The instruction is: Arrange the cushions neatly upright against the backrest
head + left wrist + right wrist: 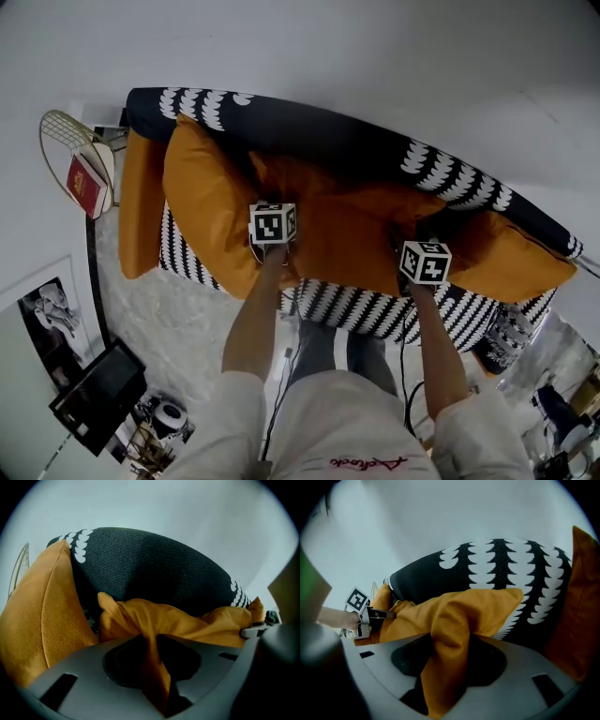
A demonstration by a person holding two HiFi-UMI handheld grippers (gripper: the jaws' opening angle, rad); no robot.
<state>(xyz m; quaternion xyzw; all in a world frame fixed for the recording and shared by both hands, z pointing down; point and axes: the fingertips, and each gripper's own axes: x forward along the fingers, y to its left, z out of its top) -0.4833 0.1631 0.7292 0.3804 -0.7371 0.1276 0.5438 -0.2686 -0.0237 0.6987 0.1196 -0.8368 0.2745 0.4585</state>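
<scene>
A sofa (319, 127) with a dark backrest and a black-and-white pattern carries several orange cushions. The middle cushion (347, 225) lies slumped on the seat. My left gripper (274, 234) is shut on a pinched fold of its fabric (152, 667) at the left front corner. At the right front corner my right gripper (424, 267) is shut on another fold of the same cushion (445, 667). A left cushion (202, 202) leans against the backrest, and a right cushion (511, 258) lies toward the sofa's right end.
One more orange cushion (141, 202) hangs at the sofa's left end. A gold wire side table (70, 141) with a red book (87, 185) stands at the left. A black screen (98, 394) lies on the floor. Clutter fills the lower right corner.
</scene>
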